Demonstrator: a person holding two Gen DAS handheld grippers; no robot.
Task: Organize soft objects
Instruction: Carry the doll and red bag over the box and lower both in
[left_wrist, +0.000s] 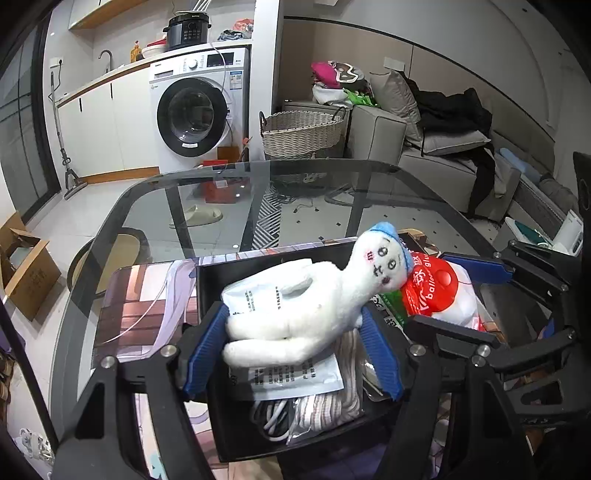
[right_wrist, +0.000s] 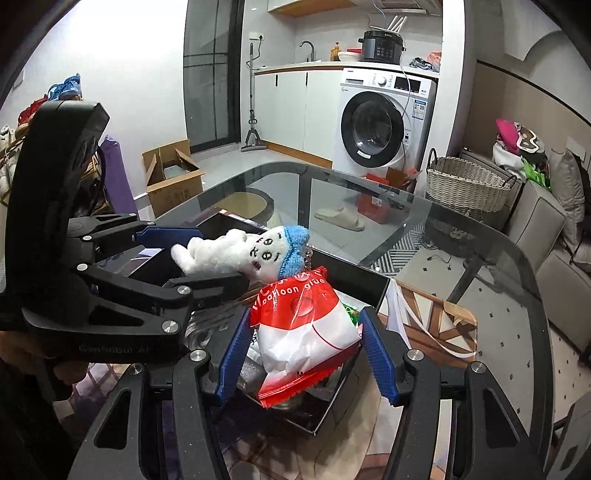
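Note:
A white plush doll (left_wrist: 295, 314) with a blue cap lies crosswise between the blue pads of my left gripper (left_wrist: 293, 312), which is shut on its body. In the right wrist view the same doll (right_wrist: 236, 254) hangs in the left gripper (right_wrist: 221, 254), head to the right. My right gripper (right_wrist: 306, 314) is shut on a red and white "balloon glue" bag (right_wrist: 306, 325). That bag (left_wrist: 436, 291) shows at the right of the left wrist view, beside the doll's head. Both are held over an open black box (left_wrist: 207, 280) holding a white packet (left_wrist: 295, 376), cables and a striped cloth.
The black box (right_wrist: 354, 277) sits on a picture-printed mat (left_wrist: 140, 306) on a glass table (left_wrist: 221, 199). Beyond the table are a wicker basket (left_wrist: 301, 133), a washing machine (left_wrist: 195, 110), a grey sofa (left_wrist: 436, 173) with clothes, and a cardboard box (left_wrist: 26, 273) on the floor.

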